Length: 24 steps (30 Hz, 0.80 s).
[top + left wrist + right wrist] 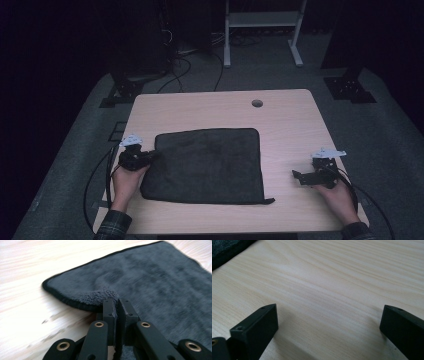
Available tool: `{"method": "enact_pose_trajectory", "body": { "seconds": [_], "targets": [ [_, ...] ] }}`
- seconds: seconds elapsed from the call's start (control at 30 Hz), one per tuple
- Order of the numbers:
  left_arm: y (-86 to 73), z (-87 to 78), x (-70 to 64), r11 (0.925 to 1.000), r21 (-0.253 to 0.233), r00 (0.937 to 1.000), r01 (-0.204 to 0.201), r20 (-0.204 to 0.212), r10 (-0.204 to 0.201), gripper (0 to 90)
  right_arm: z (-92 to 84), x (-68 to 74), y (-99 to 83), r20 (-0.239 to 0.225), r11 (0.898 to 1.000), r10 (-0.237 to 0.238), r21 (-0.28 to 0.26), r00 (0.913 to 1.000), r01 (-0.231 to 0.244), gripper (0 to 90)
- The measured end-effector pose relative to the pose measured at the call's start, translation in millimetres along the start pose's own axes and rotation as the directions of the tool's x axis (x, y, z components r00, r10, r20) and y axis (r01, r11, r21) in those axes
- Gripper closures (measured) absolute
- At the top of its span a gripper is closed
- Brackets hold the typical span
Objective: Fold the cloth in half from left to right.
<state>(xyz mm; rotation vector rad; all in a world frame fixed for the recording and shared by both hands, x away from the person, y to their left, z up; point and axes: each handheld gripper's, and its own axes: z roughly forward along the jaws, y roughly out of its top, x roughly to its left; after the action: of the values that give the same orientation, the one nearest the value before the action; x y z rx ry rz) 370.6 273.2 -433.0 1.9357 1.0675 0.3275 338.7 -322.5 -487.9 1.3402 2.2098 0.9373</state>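
At the left of the high view, the left gripper is pinching the left edge of the dark towel, its jaws closed on a raised fold. The towel is lying flat mid-frame on the wooden table. At lower right, the right gripper is resting on bare wood, jaws spread wide.

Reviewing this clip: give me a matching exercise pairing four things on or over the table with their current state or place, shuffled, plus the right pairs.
Things:
1. left gripper
2. right gripper
3. dark towel
4. round hole

States:
A. open over bare wood
B. near the table's far edge
C. shut on the cloth's edge
D. spread flat mid-table

Pairs: 1-C, 2-A, 3-D, 4-B
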Motion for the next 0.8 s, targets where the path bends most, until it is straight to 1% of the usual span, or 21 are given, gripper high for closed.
{"method": "enact_pose_trajectory", "body": {
  "seconds": [0.03,0.07,0.1,0.13,0.17,0.33,0.37,0.5,0.53,0.57,0.6,0.67,0.8],
  "targets": [
    [0.0,0.0,0.0,1.0000,0.000,1.0000,0.000,0.000,0.000,83.8,0.0,0.0,0.0,0.000,1.000,0.000,0.000,1.0000,0.000,0.7],
    [3.6,3.4,-4.5,1.0000,-0.006,0.9997,-0.005,0.022,0.005,83.8,0.1,0.0,0.0,0.000,1.000,0.000,-0.001,1.0000,0.000,0.7],
    [3.6,3.4,-4.5,1.0000,-0.006,0.9997,-0.005,0.022,0.005,83.8,0.1,0.0,0.0,0.000,1.000,0.000,-0.001,1.0000,0.000,0.7],
    [7.8,7.4,-10.4,0.9998,-0.006,0.9992,-0.018,0.037,0.018,83.8,0.1,0.1,0.1,0.000,1.000,0.001,0.000,1.0000,-0.001,0.7],
    [7.8,7.4,-10.4,0.9998,-0.006,0.9992,-0.018,0.037,0.018,83.8,0.1,0.1,0.1,0.000,1.000,0.001,0.000,1.0000,-0.001,0.7],
    [17.3,20.6,-26.0,0.9985,0.000,0.9960,-0.054,0.071,0.054,83.7,0.1,0.1,0.1,0.000,1.000,0.001,0.000,1.0000,-0.001,0.7],
    [18.2,22.4,-28.3,0.9986,-0.001,0.9955,-0.053,0.079,0.053,83.7,0.1,0.1,0.1,0.000,1.000,0.001,0.000,1.0000,-0.001,0.7],
    [25.3,31.7,-41.2,0.9971,0.002,0.9916,-0.076,0.106,0.075,83.7,0.2,0.0,0.1,-0.001,1.000,0.000,-0.001,1.0000,0.000,0.7],
    [29.7,36.4,-47.0,0.9963,-0.001,0.9891,-0.086,0.120,0.085,83.7,0.2,0.0,0.1,-0.001,1.000,0.000,-0.001,1.0000,0.000,0.7],
    [31.7,38.9,-49.5,0.9960,-0.003,0.9876,-0.089,0.130,0.089,83.7,0.2,0.0,0.1,-0.001,1.000,0.000,-0.001,1.0000,0.000,0.7],
    [31.7,38.9,-49.5,0.9960,-0.003,0.9876,-0.089,0.130,0.089,83.7,0.2,0.0,0.1,-0.001,1.000,0.000,-0.001,1.0000,0.000,0.7],
    [35.5,44.3,-55.3,0.9957,-0.010,0.9846,-0.092,0.148,0.093,83.7,0.2,0.0,0.1,-0.001,1.000,0.000,-0.001,1.0000,0.000,0.7],
    [41.1,53.0,-64.4,0.9937,-0.001,0.9789,-0.112,0.172,0.111,83.7,0.2,0.0,0.1,-0.001,1.000,0.000,-0.001,1.0000,0.000,0.7]
  ]
}}
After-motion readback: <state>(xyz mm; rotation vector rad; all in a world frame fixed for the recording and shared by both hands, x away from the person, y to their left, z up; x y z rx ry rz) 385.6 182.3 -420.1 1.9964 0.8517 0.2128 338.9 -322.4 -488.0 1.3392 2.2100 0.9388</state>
